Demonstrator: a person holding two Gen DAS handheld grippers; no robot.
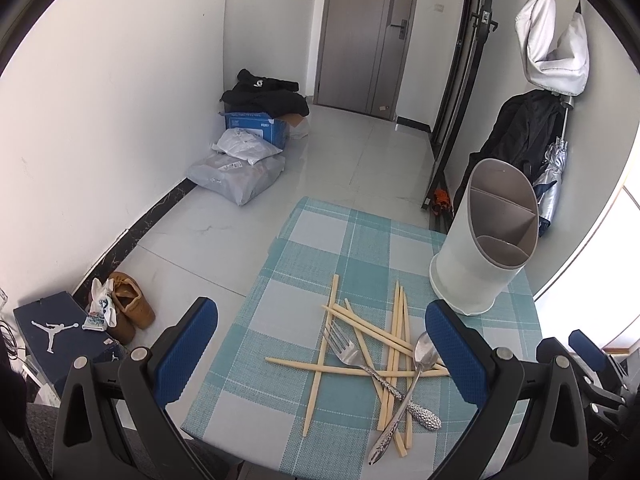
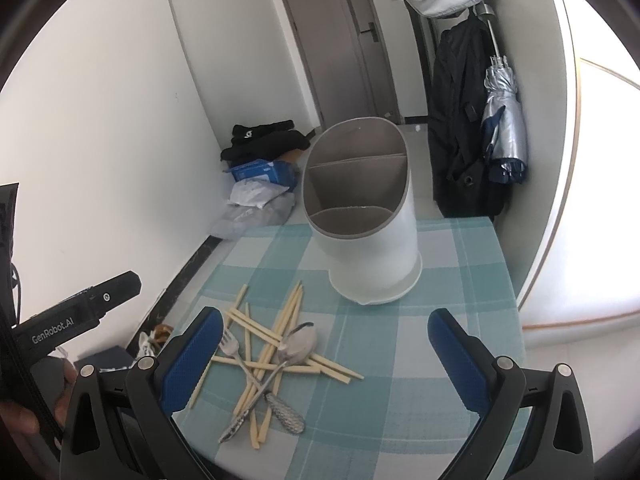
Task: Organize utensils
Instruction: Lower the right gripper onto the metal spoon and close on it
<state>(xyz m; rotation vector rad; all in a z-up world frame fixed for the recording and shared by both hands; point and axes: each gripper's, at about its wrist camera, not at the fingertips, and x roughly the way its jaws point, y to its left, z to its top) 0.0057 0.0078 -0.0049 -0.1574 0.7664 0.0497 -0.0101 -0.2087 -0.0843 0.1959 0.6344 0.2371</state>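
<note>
A pile of pale wooden chopsticks (image 1: pixel 394 332) (image 2: pixel 276 336) lies on the teal checked tablecloth (image 1: pixel 304 240) (image 2: pixel 460 280). A silver fork (image 1: pixel 352 354) (image 2: pixel 232 346) and a silver spoon (image 1: pixel 424 354) (image 2: pixel 300 344) lie crossed on top of the pile. A white oval utensil holder (image 1: pixel 480 264) (image 2: pixel 368 248) with three grey-lined compartments stands upright behind the pile, with nothing in it. My left gripper (image 1: pixel 320 344) is open and empty above the pile. My right gripper (image 2: pixel 324 352) is open and empty, hovering right of the pile.
The table's left edge drops to a tiled floor with parcels (image 1: pixel 236 168), a blue box (image 1: pixel 256 124), brown shoes (image 1: pixel 128 304) and a shoe box (image 1: pixel 52 328). A dark coat (image 2: pixel 460 140) and folded umbrella (image 2: pixel 502 120) hang by the right wall. A grey door (image 1: pixel 360 32) is behind.
</note>
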